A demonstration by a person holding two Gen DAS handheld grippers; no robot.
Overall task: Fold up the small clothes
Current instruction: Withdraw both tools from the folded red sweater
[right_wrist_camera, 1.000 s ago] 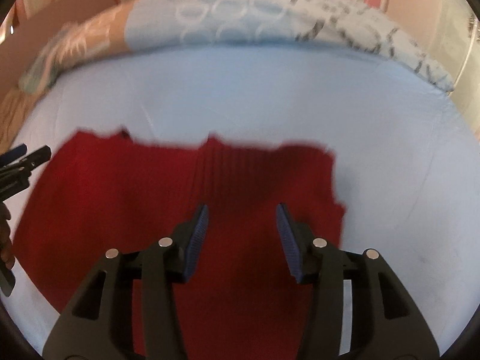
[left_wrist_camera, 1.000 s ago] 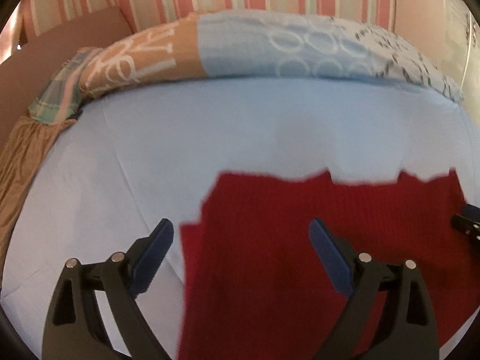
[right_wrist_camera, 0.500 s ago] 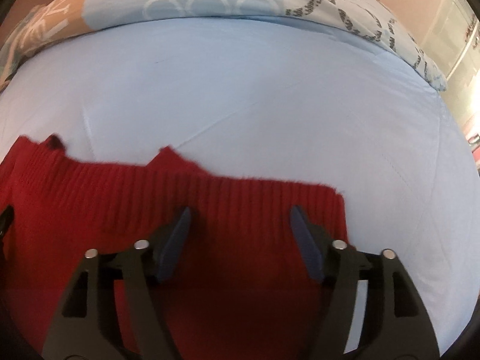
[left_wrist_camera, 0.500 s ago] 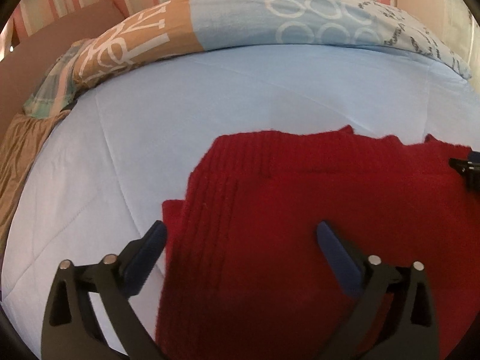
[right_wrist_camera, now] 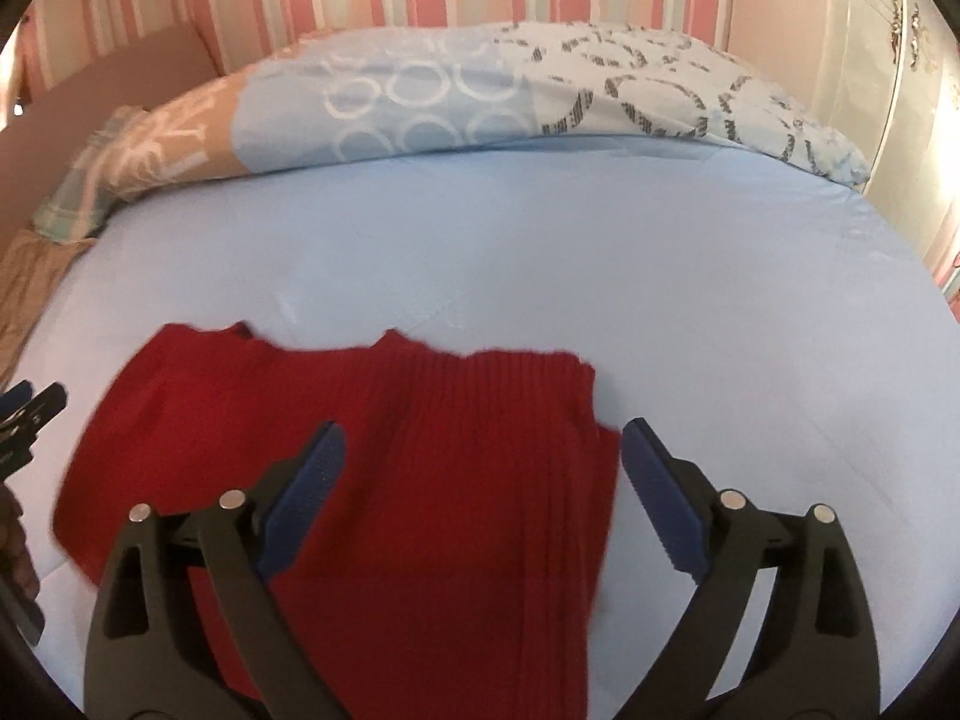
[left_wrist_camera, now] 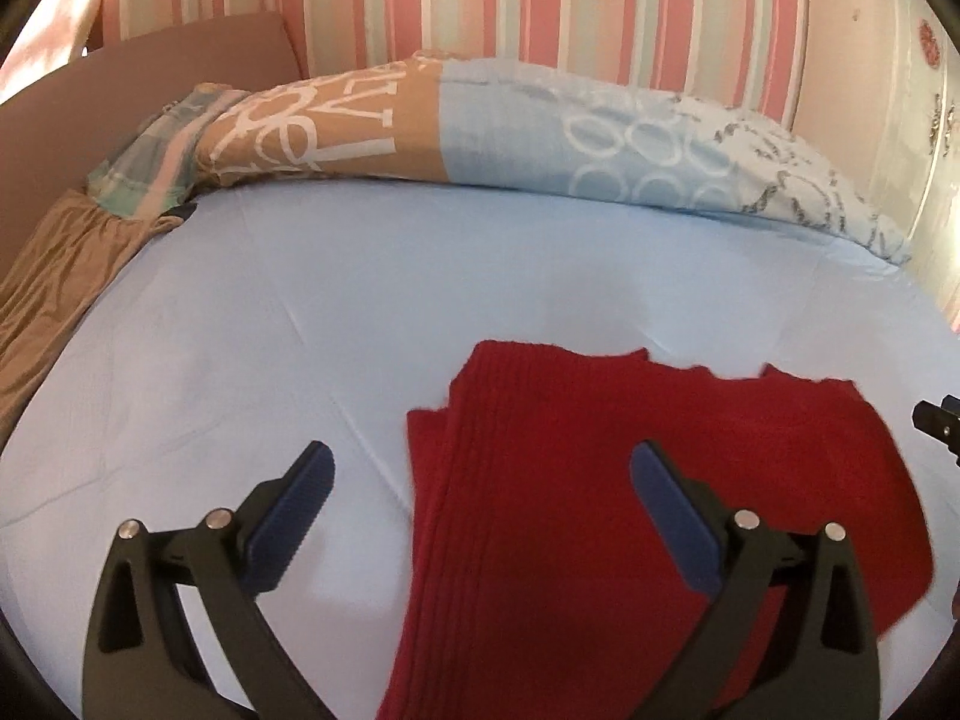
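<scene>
A red ribbed knit garment (left_wrist_camera: 630,480) (right_wrist_camera: 420,450) lies folded flat on the light blue bed sheet (left_wrist_camera: 360,300) (right_wrist_camera: 660,270). My left gripper (left_wrist_camera: 480,468) hovers above the garment's left edge, open, nothing between its blue pads. Above the garment's right edge my right gripper (right_wrist_camera: 483,447) has its jaws opening wide, and no cloth is caught between them. The other gripper's tip shows at each view's edge: the right gripper (left_wrist_camera: 936,423) in the left wrist view, the left gripper (right_wrist_camera: 30,414) in the right wrist view.
A patterned pillow (left_wrist_camera: 540,138) (right_wrist_camera: 480,96) in tan, blue and white lies along the far side of the bed. A plaid cloth (left_wrist_camera: 150,162) and tan fabric (left_wrist_camera: 54,264) lie at the far left. Behind stands a pink striped wall (left_wrist_camera: 540,0).
Both grippers have lifted and drawn back from the garment. The right jaws have spread from narrow to wide. The garment now lies flat and still, its far edge settled.
</scene>
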